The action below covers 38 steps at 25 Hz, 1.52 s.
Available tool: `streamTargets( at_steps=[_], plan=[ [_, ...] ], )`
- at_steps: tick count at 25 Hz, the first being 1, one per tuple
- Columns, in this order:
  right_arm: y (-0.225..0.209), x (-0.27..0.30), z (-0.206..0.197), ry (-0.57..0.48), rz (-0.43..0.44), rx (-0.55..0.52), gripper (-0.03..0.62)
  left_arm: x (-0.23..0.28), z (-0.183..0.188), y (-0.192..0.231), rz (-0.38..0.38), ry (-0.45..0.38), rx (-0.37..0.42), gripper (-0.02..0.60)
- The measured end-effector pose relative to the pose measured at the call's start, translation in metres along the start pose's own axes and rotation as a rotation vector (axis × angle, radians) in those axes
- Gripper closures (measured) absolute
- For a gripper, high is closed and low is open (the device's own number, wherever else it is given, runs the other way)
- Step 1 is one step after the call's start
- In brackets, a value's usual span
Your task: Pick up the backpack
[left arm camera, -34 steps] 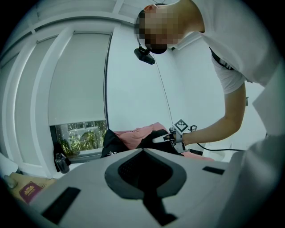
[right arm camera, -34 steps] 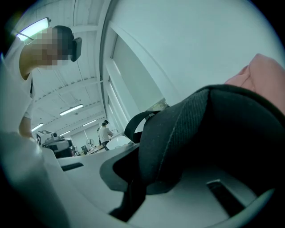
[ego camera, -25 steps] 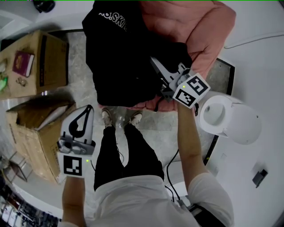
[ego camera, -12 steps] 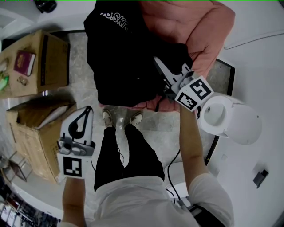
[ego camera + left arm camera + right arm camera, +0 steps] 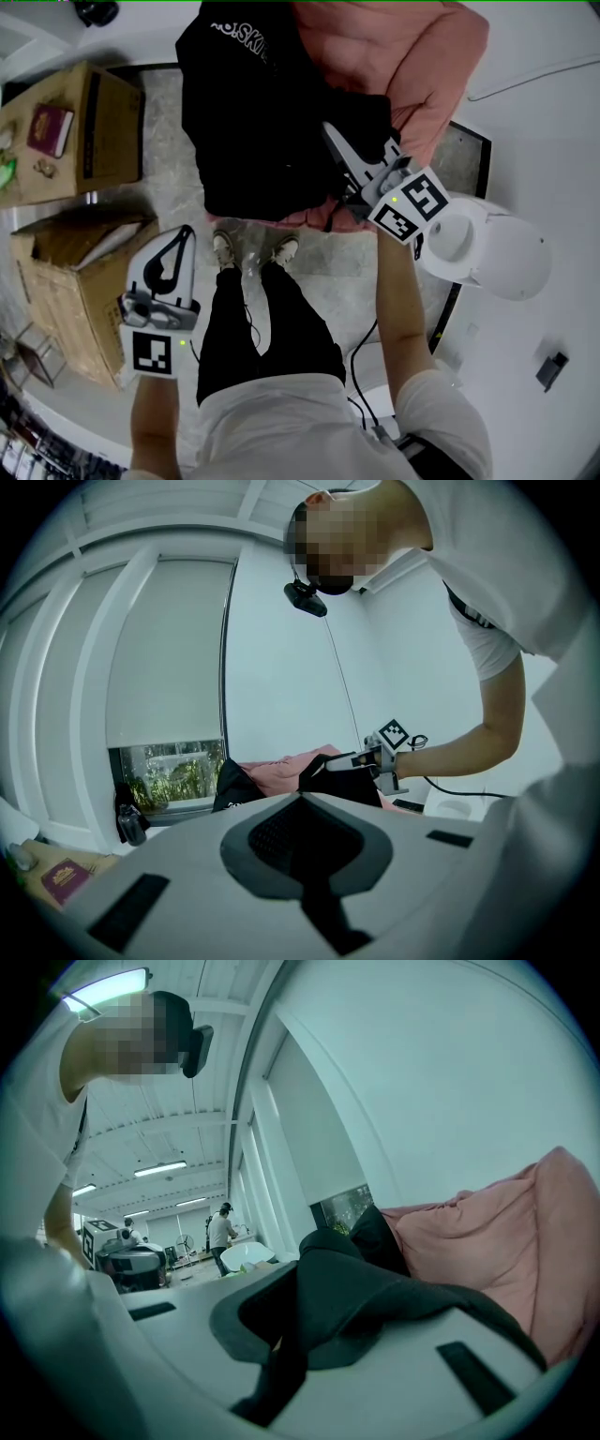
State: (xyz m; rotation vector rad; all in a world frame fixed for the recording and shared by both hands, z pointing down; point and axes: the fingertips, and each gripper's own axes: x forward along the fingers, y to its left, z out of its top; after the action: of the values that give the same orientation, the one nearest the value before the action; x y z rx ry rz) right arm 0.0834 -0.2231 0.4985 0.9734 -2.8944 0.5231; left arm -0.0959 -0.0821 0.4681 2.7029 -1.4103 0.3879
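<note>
A black backpack (image 5: 253, 122) with white lettering lies against a pink beanbag (image 5: 412, 56). My right gripper (image 5: 330, 133) reaches into its right side and is shut on a fold of its black fabric. In the right gripper view that fabric (image 5: 375, 1297) bunches out between the closed jaws of the right gripper (image 5: 286, 1340), with the beanbag (image 5: 506, 1232) behind. My left gripper (image 5: 190, 228) hangs at the lower left, well away from the backpack, shut on nothing. The left gripper view looks over the left gripper (image 5: 302, 799) at the backpack (image 5: 239, 787) and the right gripper (image 5: 345, 758).
Two cardboard boxes stand at the left, one closed (image 5: 89, 127) with a dark red booklet (image 5: 49, 131) on it, one open (image 5: 75, 272). A white round basin-like object (image 5: 492, 251) sits right of my right hand. My shoes (image 5: 253, 248) stand just before the beanbag.
My right gripper has risen a little with the black fabric still in its jaws, pulling the backpack slightly with it. The left gripper has stayed where it was.
</note>
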Motion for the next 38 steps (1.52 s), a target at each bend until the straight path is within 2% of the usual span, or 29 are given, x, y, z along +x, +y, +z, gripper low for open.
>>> streamTargets(
  at_steps=[4,10,17,27,38],
  plan=[
    [0.011,-0.006,0.001,-0.012,-0.049,0.028,0.562,-0.006,-0.002,-0.003,-0.012,0.000,-0.003,0.566],
    [0.027,-0.012,0.004,-0.018,-0.072,0.037,0.562,-0.015,0.002,-0.003,-0.012,-0.013,0.008,0.566],
    [0.046,-0.019,0.010,-0.057,-0.113,0.097,0.563,-0.024,0.000,0.000,-0.014,-0.010,0.020,0.565],
    [0.041,-0.021,0.019,-0.099,-0.172,0.167,0.563,-0.032,-0.002,0.005,-0.009,0.005,0.035,0.566],
    [0.047,-0.022,0.039,-0.109,-0.195,0.159,0.563,-0.037,-0.003,0.014,-0.006,0.036,0.039,0.566]
  ],
)
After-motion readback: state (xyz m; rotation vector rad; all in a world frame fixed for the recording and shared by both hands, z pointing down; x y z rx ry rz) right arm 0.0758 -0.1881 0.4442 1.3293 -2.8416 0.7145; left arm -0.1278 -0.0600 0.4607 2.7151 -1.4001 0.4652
